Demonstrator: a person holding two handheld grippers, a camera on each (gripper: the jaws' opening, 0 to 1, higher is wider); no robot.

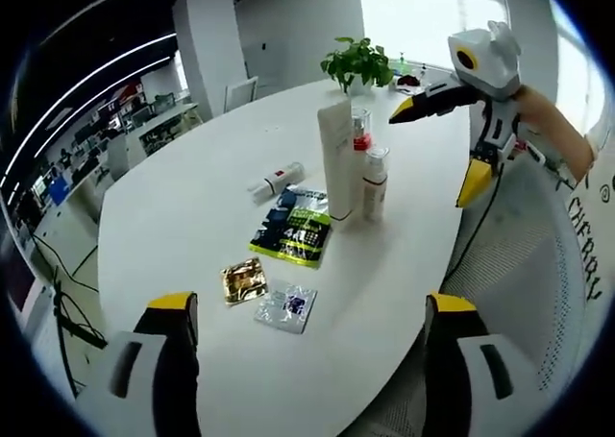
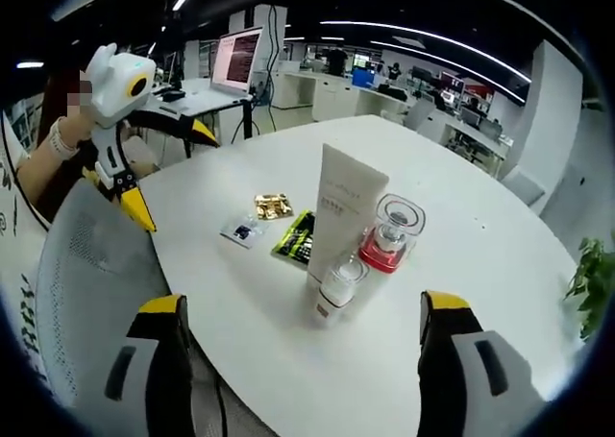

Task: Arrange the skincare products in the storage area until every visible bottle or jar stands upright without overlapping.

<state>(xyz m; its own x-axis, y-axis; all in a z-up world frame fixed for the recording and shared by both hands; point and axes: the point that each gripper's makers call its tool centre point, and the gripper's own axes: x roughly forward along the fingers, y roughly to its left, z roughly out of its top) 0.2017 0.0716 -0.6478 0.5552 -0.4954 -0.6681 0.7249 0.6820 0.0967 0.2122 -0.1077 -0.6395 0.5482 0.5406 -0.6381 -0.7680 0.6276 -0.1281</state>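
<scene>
Three products stand upright and close together on the white table (image 1: 192, 216): a tall white tube (image 1: 336, 158), a bottle with a red band and clear cap (image 1: 360, 134) behind it, and a small white bottle (image 1: 375, 182) beside it. A white tube with a red label (image 1: 276, 181) lies flat to their left. My left gripper (image 1: 312, 303) is open and empty, well short of them. In the right gripper view the tall tube (image 2: 344, 211), red-banded bottle (image 2: 389, 235) and small bottle (image 2: 336, 288) stand just ahead of my open, empty right gripper (image 2: 303, 304).
A green-black packet (image 1: 293, 226), a gold sachet (image 1: 244, 280) and a silvery sachet (image 1: 285, 306) lie flat near the bottles. A potted plant (image 1: 357, 62) stands at the far edge. A mesh chair (image 2: 96, 274) sits against the table edge, and a screen (image 2: 238, 60) stands on a desk behind.
</scene>
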